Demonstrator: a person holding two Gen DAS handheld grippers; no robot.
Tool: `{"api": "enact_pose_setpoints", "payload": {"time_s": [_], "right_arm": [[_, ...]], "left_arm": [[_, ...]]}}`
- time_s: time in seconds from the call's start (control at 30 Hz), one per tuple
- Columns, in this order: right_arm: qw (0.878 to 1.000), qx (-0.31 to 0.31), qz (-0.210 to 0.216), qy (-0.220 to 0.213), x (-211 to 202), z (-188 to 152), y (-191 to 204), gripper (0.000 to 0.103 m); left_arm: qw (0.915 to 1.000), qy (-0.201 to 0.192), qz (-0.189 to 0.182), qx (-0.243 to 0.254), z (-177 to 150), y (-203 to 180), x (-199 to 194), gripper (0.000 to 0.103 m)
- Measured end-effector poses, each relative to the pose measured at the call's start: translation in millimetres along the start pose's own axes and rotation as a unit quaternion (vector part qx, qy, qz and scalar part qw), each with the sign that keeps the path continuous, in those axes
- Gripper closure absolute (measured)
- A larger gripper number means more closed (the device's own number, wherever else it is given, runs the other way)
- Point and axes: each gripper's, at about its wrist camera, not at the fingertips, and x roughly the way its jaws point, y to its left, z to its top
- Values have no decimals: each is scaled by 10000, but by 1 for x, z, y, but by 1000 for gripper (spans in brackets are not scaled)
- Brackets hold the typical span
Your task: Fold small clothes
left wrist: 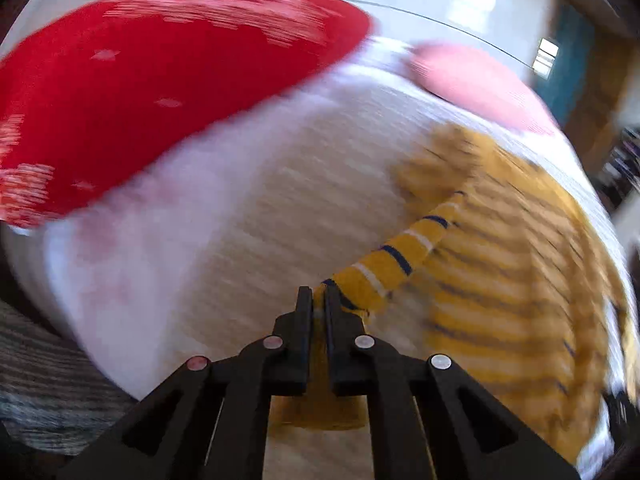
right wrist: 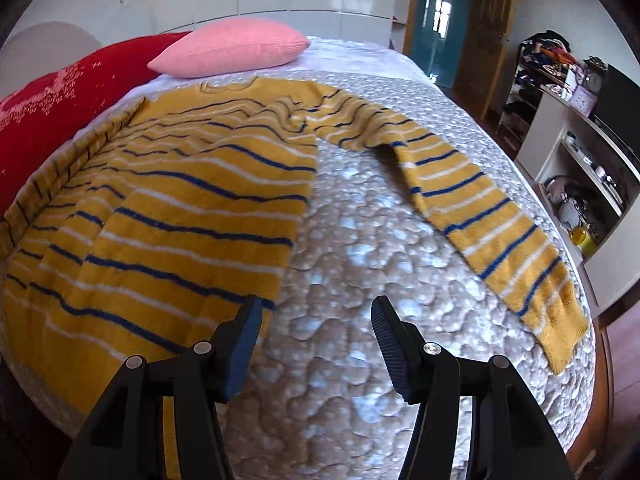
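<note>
- The left gripper (left wrist: 319,300) is clamped on the cuff of a sleeve (left wrist: 400,252) of the yellow striped sweater (right wrist: 168,216); yellow knit shows between the closed jaws and hangs below them.
- From those jaws the pinched sleeve runs away and to the right, pulled taut, towards the body of the sweater, which lies blurred off to the gripper's right.
- The whole left wrist view is smeared, so fine detail of the bedding is hard to read there.
- Ahead and to the left of the left gripper sits a big red cushion (left wrist: 160,92) with white specks; a pink pillow (left wrist: 476,80) lies farther ahead to the right.
- The right gripper (right wrist: 316,320) stands with its jaws apart and nothing between them, only the quilted bedspread (right wrist: 352,264) showing in the gap.
- Its left finger (right wrist: 244,336) sits over the hem corner of the sweater's body; whether it touches the knit I cannot tell.
- The sweater's body spreads flat ahead and left of the right gripper, with navy and white stripes.
- The other sleeve (right wrist: 492,232) stretches out ahead and to the right of it, its cuff near the bed's edge.
- Beyond the sweater lies the pink pillow, with the red cushion to its left.
- Far right of that gripper stand cluttered shelves (right wrist: 576,184).
</note>
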Motion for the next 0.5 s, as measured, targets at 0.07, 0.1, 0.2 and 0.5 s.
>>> {"api": "enact_pose_setpoints", "payload": {"time_s": [0.07, 0.1, 0.2, 0.5], "right_arm": [[10000, -37, 20, 35, 3, 2, 5, 41], [10000, -49, 43, 57, 4, 2, 7, 41], [9998, -31, 146, 107, 7, 4, 14, 41], [9964, 514, 615, 263, 13, 0, -3, 38]], "left_arm": [[9964, -281, 748, -295, 20, 23, 7, 97], [9912, -355, 1202, -431, 29, 35, 12, 97], [9916, -266, 837, -944, 37, 67, 8, 92], [9935, 431, -964, -436, -48, 11, -14, 65]]}}
